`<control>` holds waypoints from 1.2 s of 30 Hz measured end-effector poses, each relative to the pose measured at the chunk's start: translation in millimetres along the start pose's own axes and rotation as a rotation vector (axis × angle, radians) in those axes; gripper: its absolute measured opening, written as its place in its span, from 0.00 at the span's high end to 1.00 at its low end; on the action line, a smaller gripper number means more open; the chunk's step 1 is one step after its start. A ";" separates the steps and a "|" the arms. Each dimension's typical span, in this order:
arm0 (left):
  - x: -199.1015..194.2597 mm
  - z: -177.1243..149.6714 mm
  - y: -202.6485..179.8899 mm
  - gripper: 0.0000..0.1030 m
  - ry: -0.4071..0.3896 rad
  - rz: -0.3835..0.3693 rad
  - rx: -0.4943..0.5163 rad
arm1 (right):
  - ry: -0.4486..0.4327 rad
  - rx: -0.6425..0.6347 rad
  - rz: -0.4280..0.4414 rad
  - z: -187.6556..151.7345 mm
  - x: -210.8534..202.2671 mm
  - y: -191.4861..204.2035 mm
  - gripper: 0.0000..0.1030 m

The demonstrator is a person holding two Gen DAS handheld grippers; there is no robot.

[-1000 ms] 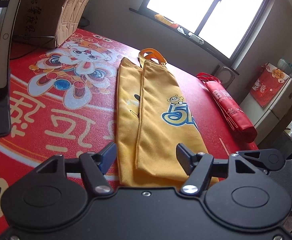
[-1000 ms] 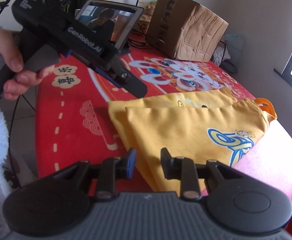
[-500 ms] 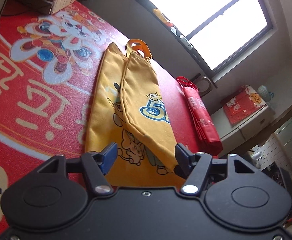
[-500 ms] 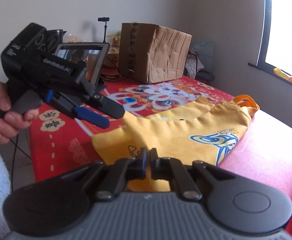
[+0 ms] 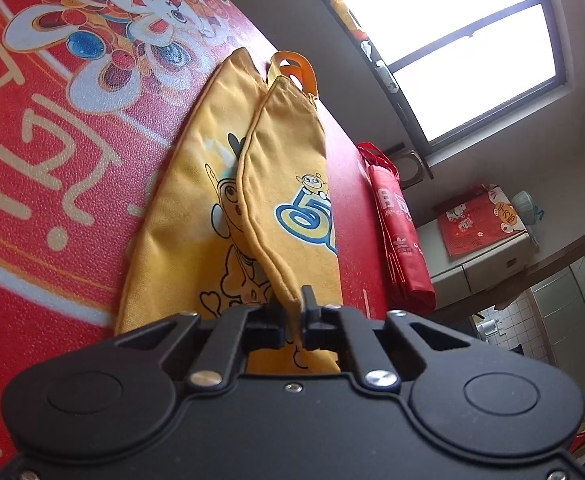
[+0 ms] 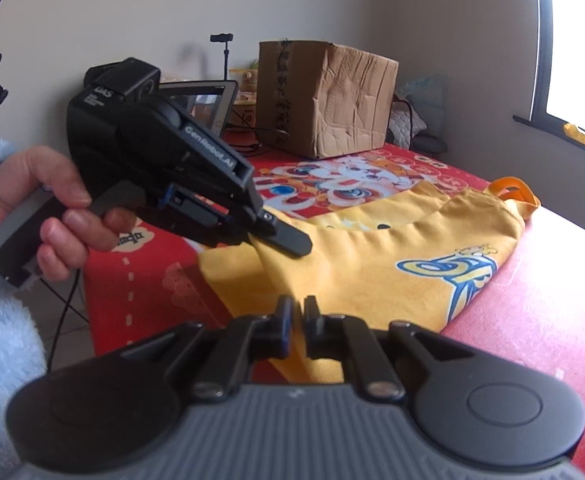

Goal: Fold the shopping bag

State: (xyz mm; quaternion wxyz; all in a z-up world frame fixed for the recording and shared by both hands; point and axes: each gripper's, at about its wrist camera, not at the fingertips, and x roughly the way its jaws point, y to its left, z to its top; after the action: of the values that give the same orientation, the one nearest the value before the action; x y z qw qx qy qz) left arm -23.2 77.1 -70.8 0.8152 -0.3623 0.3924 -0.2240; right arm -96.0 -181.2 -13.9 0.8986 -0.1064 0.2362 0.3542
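Note:
A yellow shopping bag (image 5: pixel 196 208) with cartoon prints and orange handles (image 5: pixel 296 68) lies folded lengthwise on the red table. My left gripper (image 5: pixel 292 320) is shut on the near corner of the bag's upper flap and lifts it. My right gripper (image 6: pixel 298 320) is shut on the bag (image 6: pixel 372 264) at its other near corner. The left gripper also shows in the right wrist view (image 6: pixel 284 236), pinching the bag's edge.
A folded red bag (image 5: pixel 400 232) lies on the table's right side. A cardboard box (image 6: pixel 324 96) and a tablet (image 6: pixel 208 104) stand at the far end of the red printed table cover (image 5: pixel 52 152). A window sits beyond.
The left gripper has closed on the bag's near corner, having been open. The right gripper closed earlier and stays shut. The bag's near end is lifted off the table.

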 end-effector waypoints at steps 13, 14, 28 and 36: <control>2.6 -26.1 -4.9 0.96 -0.035 0.103 0.200 | 0.133 0.296 -0.150 124.6 64.9 -108.6 0.83; 3.1 -26.3 -5.3 0.96 -0.038 0.102 0.209 | 0.156 0.332 -0.172 136.6 85.1 -119.5 0.83; 8.1 -33.7 -12.8 0.95 -0.064 0.107 0.333 | 0.490 0.449 -0.589 185.1 301.4 -161.8 0.69; 8.7 -43.4 -16.5 0.94 -0.102 0.101 0.385 | 0.532 0.375 -0.646 177.0 311.0 -147.2 0.56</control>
State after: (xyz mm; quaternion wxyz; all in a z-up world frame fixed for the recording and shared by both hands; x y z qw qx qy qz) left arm -54.2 42.9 -81.0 0.8985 -0.1906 0.3182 -0.2348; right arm 265.1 -42.4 -12.6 0.8748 -0.0974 0.4735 -0.0325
